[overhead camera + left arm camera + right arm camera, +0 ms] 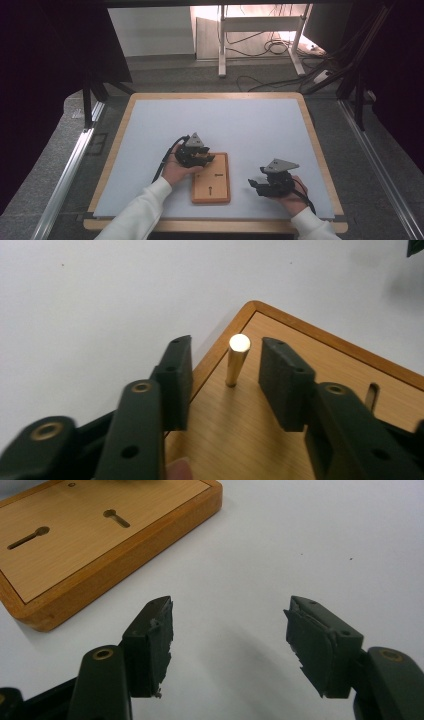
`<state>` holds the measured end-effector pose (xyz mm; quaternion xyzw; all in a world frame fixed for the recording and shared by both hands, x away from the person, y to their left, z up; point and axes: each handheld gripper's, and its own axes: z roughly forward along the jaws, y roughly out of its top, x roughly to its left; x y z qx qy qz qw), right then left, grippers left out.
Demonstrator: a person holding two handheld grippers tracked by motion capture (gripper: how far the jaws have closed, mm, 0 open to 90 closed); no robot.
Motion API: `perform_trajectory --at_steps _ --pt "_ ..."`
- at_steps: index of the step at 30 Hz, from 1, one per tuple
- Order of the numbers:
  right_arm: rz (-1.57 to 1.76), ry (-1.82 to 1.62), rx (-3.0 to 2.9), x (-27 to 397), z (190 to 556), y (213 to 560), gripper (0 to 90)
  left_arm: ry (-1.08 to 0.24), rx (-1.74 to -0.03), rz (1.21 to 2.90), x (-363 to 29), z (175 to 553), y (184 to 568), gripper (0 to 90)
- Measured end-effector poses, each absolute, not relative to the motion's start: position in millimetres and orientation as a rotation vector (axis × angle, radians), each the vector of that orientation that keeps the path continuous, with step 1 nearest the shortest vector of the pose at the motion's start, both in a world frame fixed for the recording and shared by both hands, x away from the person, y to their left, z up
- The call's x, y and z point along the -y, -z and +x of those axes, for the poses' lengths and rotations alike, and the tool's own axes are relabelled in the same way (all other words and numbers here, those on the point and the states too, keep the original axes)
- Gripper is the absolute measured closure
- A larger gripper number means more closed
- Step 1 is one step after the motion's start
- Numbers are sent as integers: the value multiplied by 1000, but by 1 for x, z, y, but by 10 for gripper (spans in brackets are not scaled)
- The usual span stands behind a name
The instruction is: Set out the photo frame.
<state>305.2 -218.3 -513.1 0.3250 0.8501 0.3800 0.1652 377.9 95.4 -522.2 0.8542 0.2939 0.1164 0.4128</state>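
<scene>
We are at the grasp – our left gripper (225, 377) has its jaws apart around the brass pin (236, 361) standing upright near the corner of the board (280, 440), pads not yet touching – so next we clamp squarely, while the right gripper (227, 647) waits unclenched above the worktop (320, 540).

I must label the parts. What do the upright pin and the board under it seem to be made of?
The pin looks like polished brass or a similar yellow metal: its top shines brightly. The board looks like wood or wood veneer, with fine grain lines and a darker, smooth rim; which one, I cannot tell.
</scene>
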Motion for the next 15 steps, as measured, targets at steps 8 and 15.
perform_trajectory --at_steps 8,15 --pt "926 -1077 -2425 218 305 513 355 -295 -723 2156 -94 379 522 758" --pt "927 -1077 -2424 218 305 513 354 -259 -718 2162 -93 381 521 844"
